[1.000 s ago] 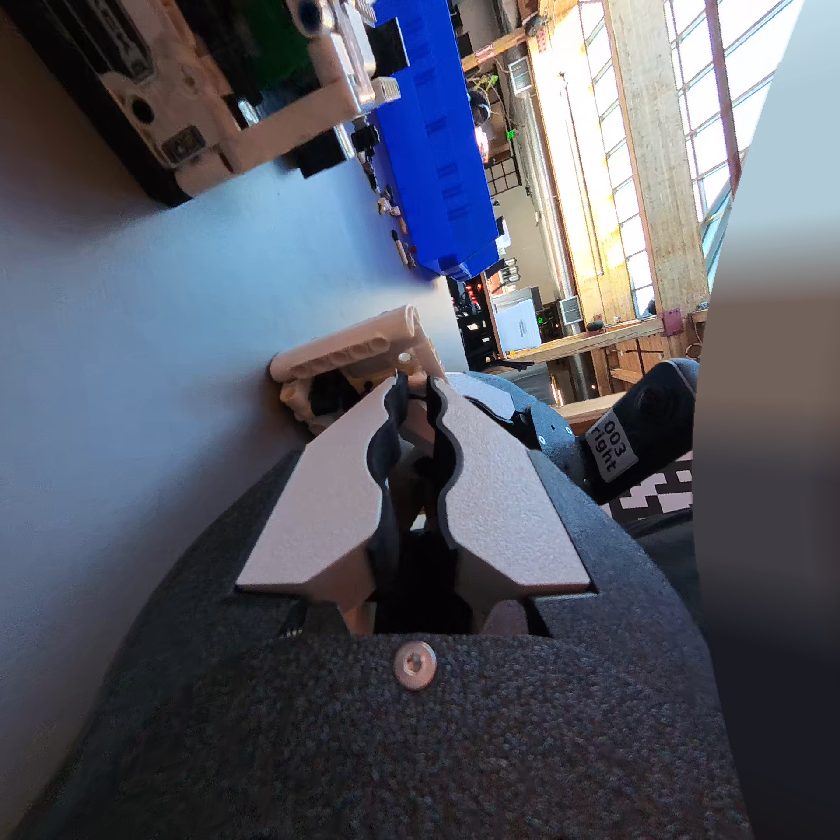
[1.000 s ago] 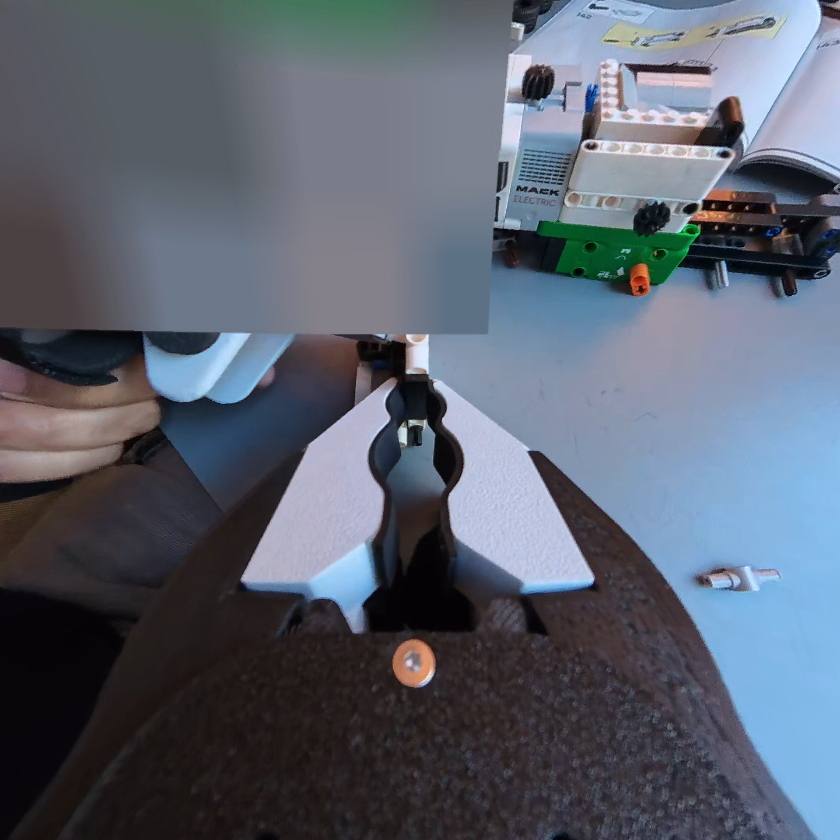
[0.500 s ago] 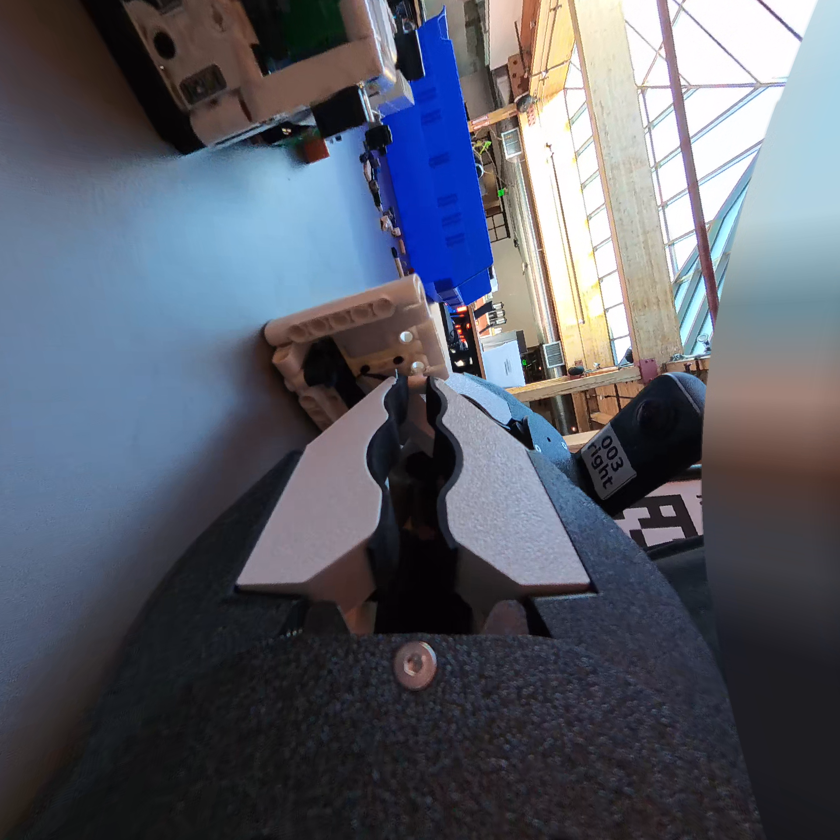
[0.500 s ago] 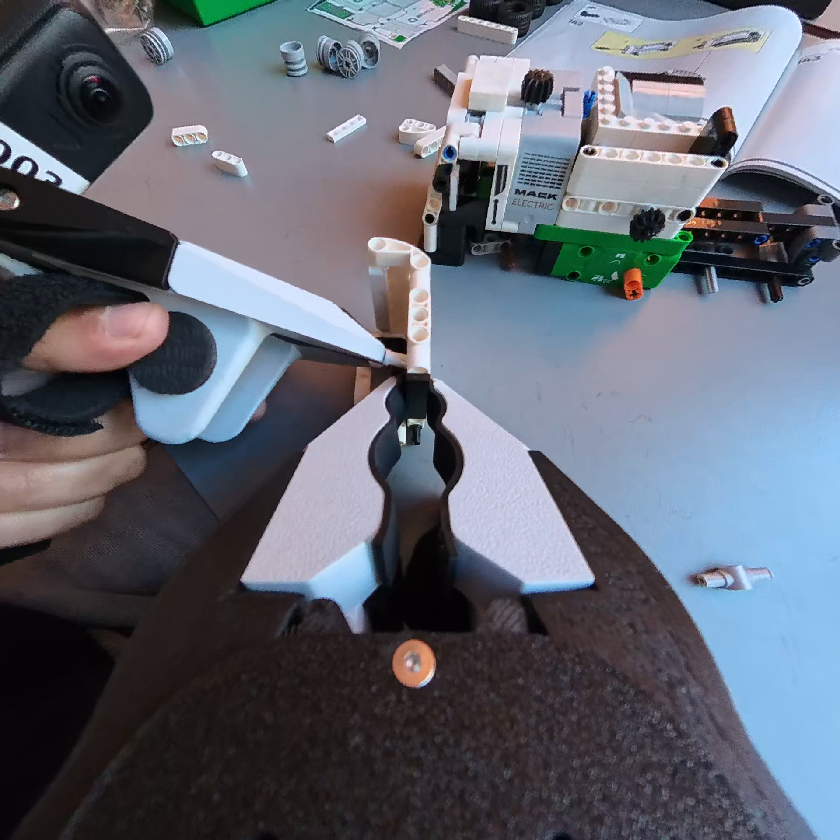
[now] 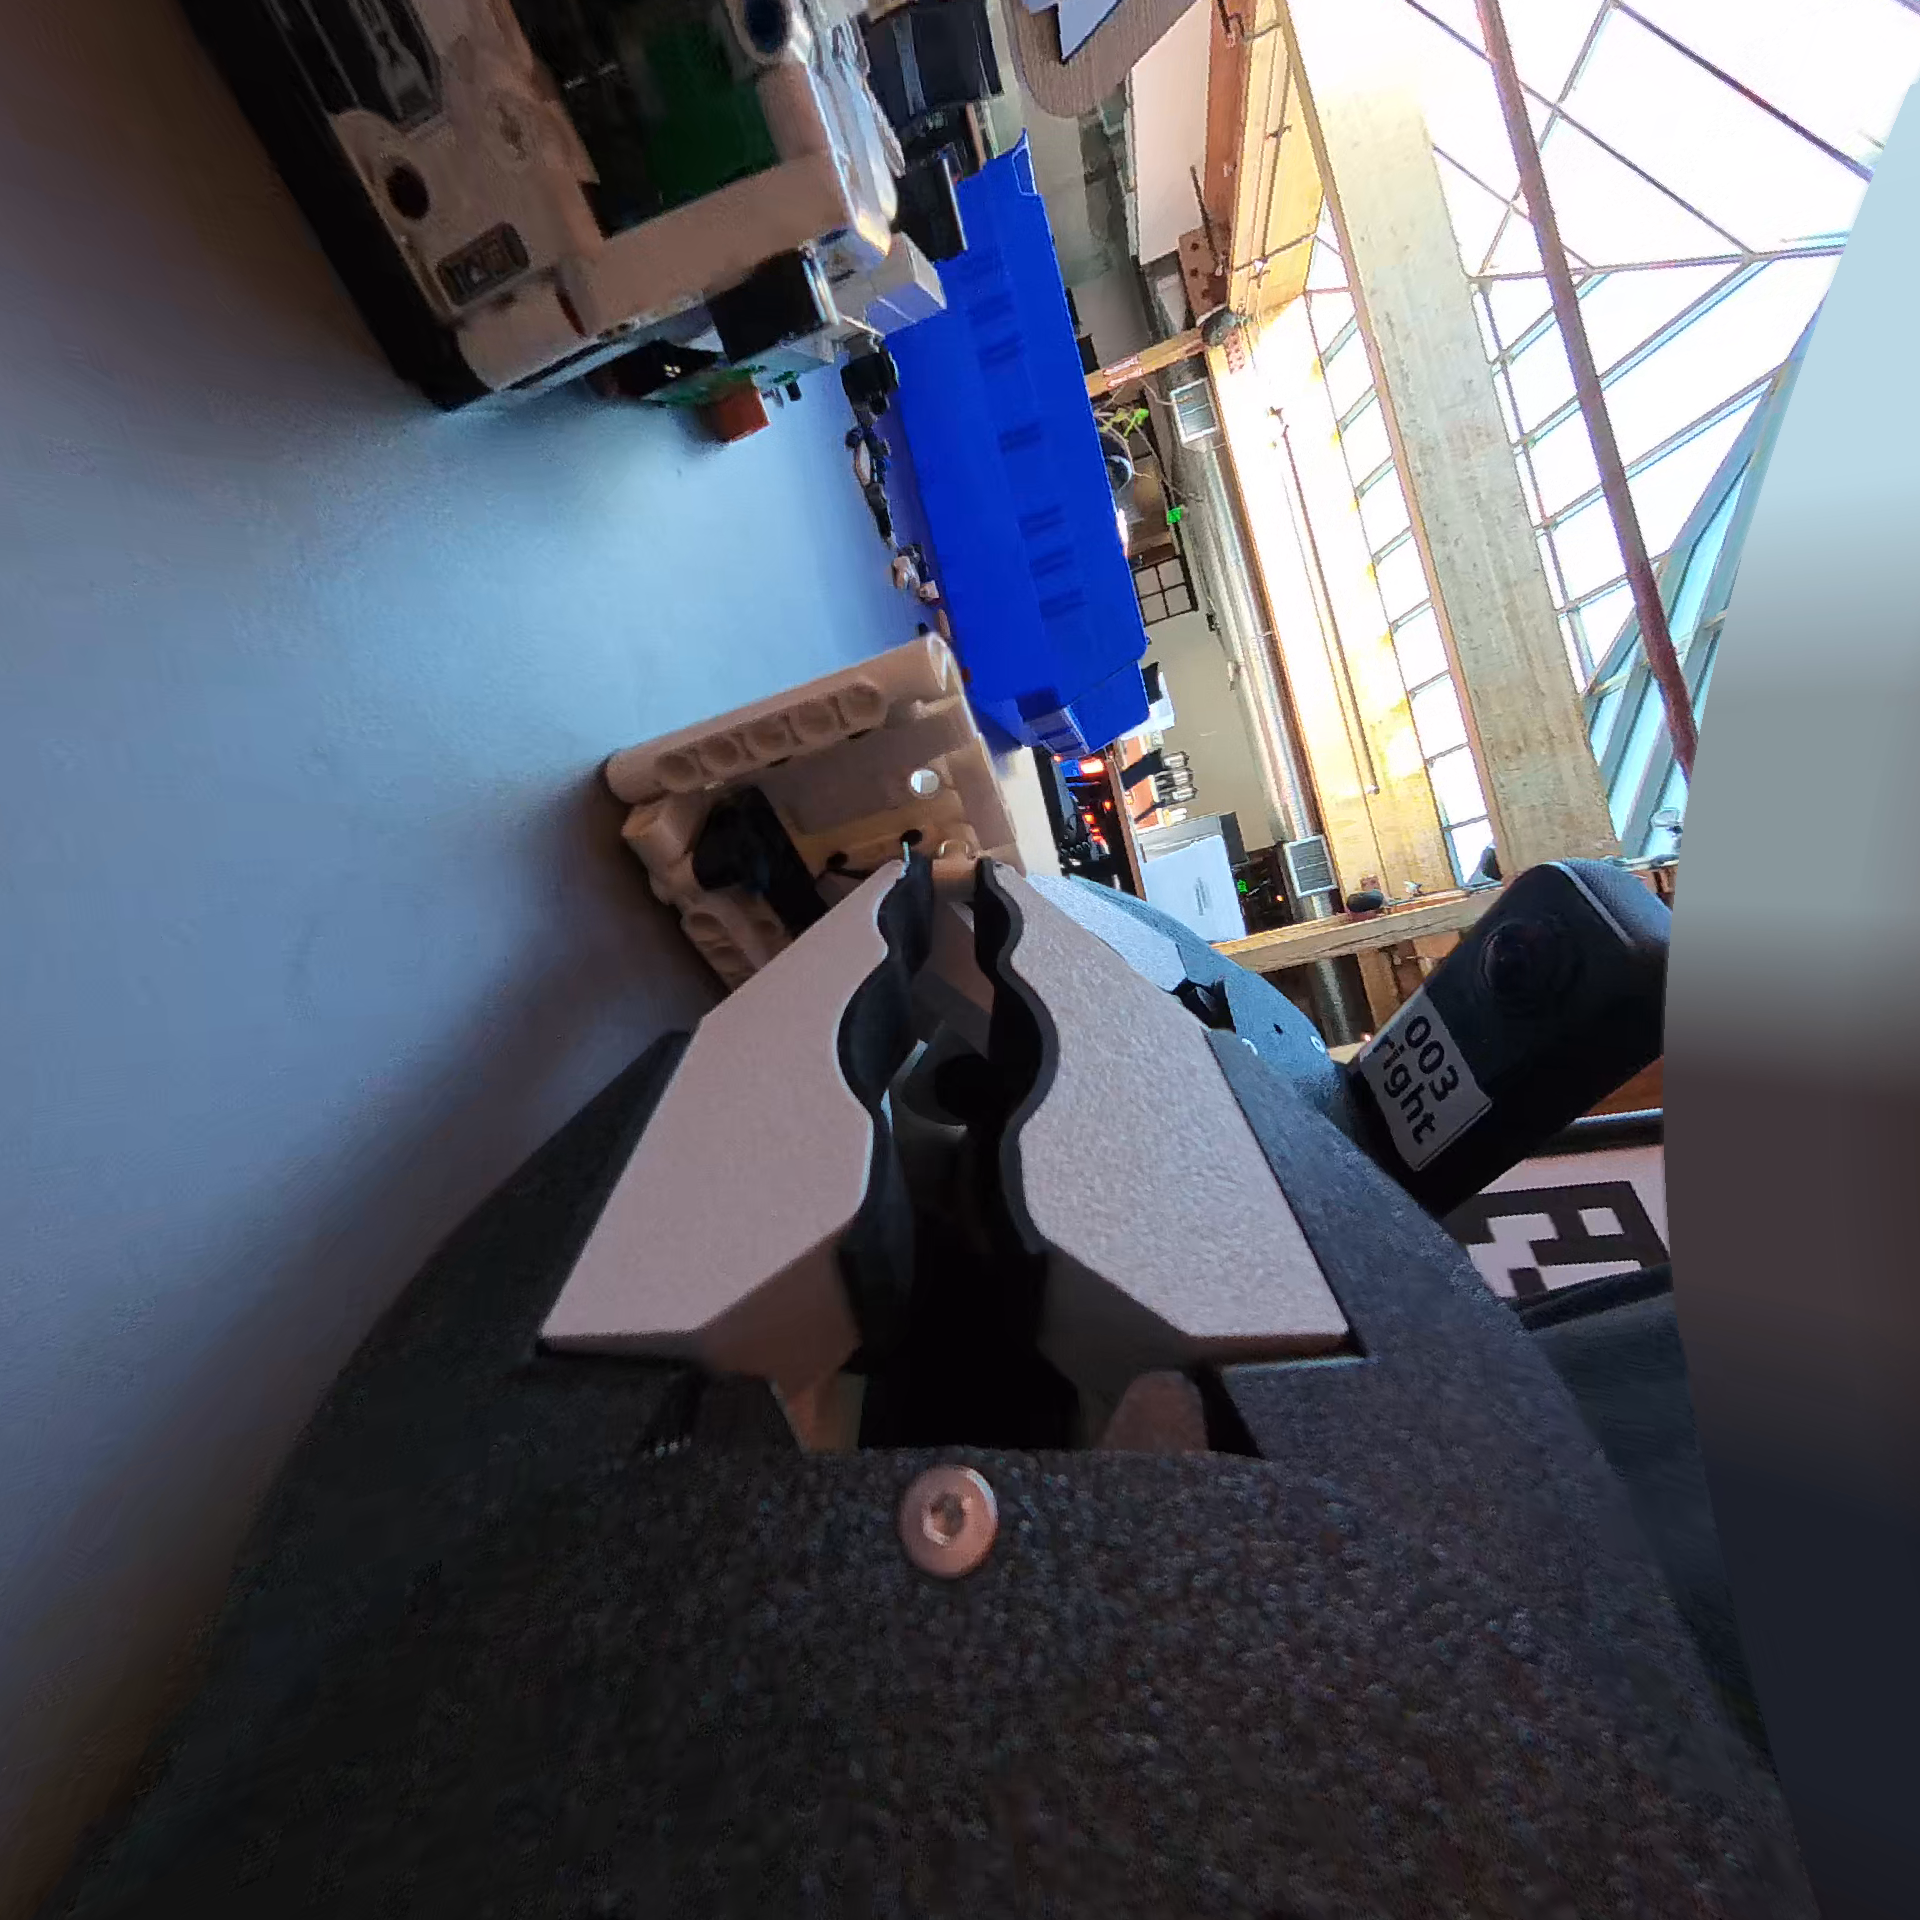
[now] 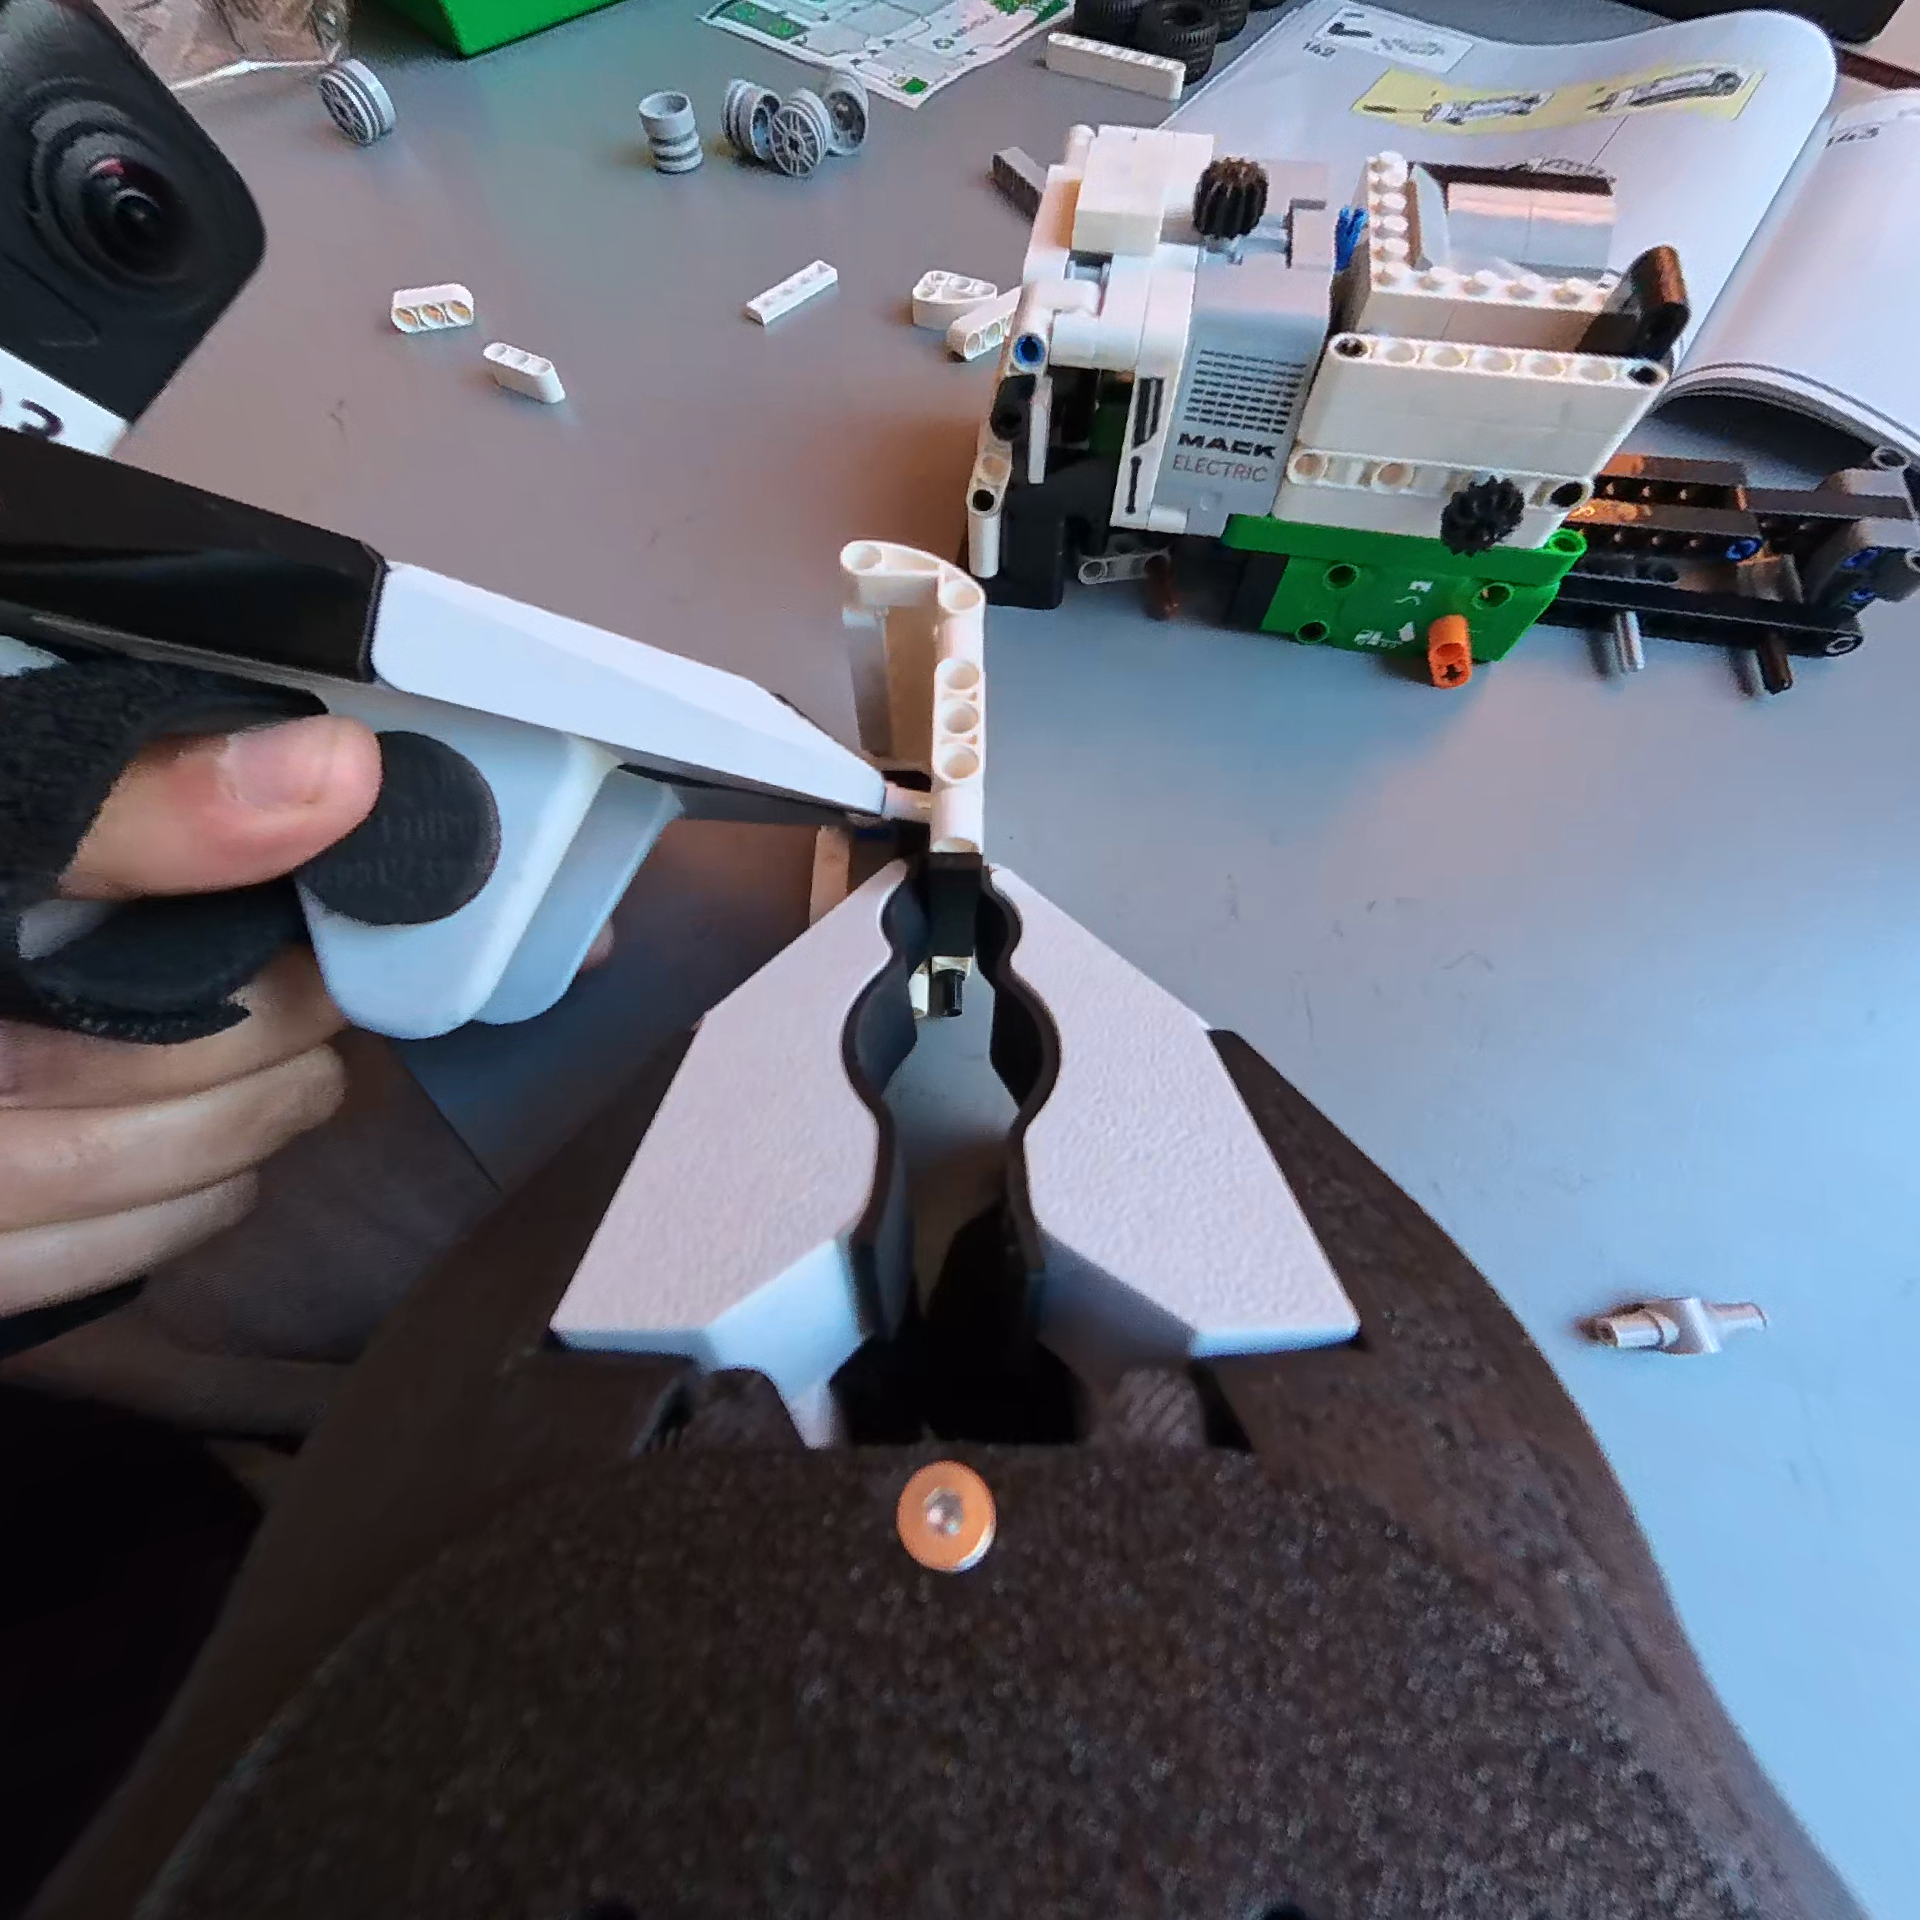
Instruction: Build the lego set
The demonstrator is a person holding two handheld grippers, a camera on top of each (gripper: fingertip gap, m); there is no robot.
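Note:
A small white lego sub-assembly [image 6: 940, 675], a panel frame with a black part at its lower end, is held upright above the grey table between both grippers. My right gripper [image 6: 951, 899] is shut on the black lower end. My left gripper [image 6: 888, 805] comes in from the left and is shut on the sub-assembly's lower left edge. In the left wrist view the sub-assembly [image 5: 810, 769] sits just past my left gripper [image 5: 943, 878]. The partly built white, green and black truck [image 6: 1299, 416] stands on the table behind it.
An open instruction booklet [image 6: 1714, 156] lies behind the truck. Grey wheels [image 6: 790, 114] and small white beams [image 6: 431, 309] lie at the far left. A light grey connector [image 6: 1673, 1325] lies at the right. A blue bin [image 5: 1018, 447] stands beyond the truck [image 5: 582, 187]. Only a small space, under 4 cm, lies between the two pairs of fingers. The right tips stand about 12 cm off the light grey connector [image 6: 1673, 1325].
Both grippers keep their hold on the sub-assembly. The left gripper has tilted, so more of the sub-assembly's inside shows in its view. The right wrist view is now uncovered.

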